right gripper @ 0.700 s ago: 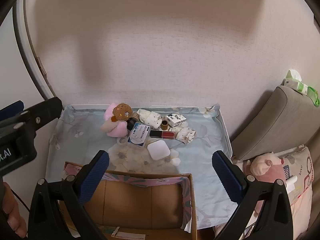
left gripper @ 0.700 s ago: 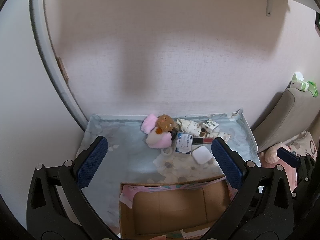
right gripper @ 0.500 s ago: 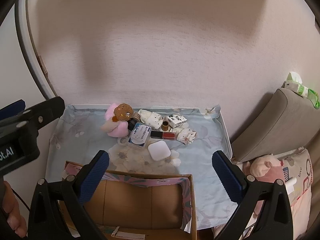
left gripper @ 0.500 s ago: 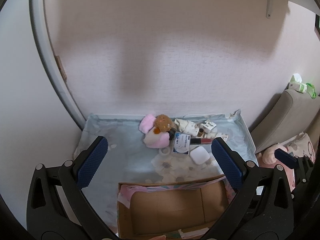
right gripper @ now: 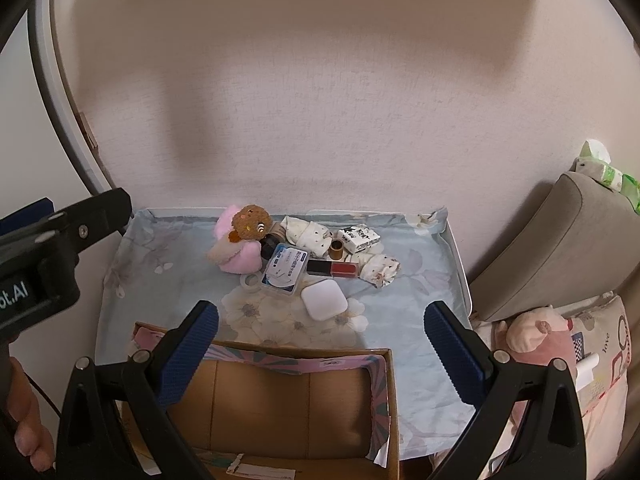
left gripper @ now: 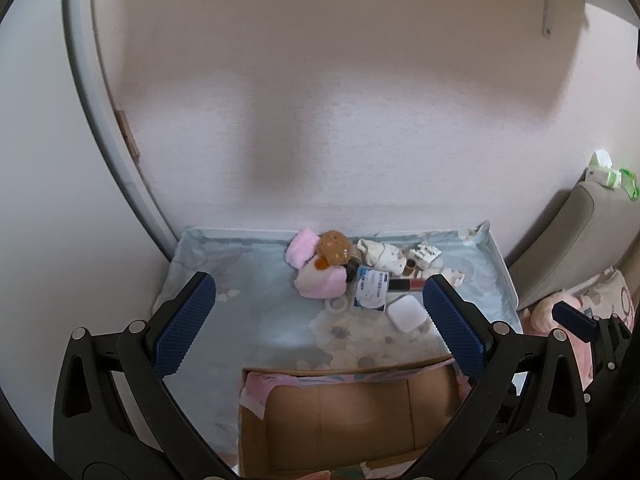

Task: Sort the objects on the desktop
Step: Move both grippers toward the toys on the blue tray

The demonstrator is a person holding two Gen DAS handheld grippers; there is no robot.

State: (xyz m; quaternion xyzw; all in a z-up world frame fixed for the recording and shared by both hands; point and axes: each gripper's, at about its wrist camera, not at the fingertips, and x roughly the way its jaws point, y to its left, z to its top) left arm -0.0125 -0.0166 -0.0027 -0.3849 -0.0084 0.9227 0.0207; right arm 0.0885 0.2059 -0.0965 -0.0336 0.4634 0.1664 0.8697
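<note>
Left gripper: fingers wide apart, holding nothing, above the near table edge. On the floral-clothed table, a cluster lies toward the back: pink plush toy, blue-labelled case, white square case, red lipstick tube, rolled spotted cloth. Open cardboard box sits at the near edge. Right gripper: fingers wide apart, holding nothing, above the box.
</note>
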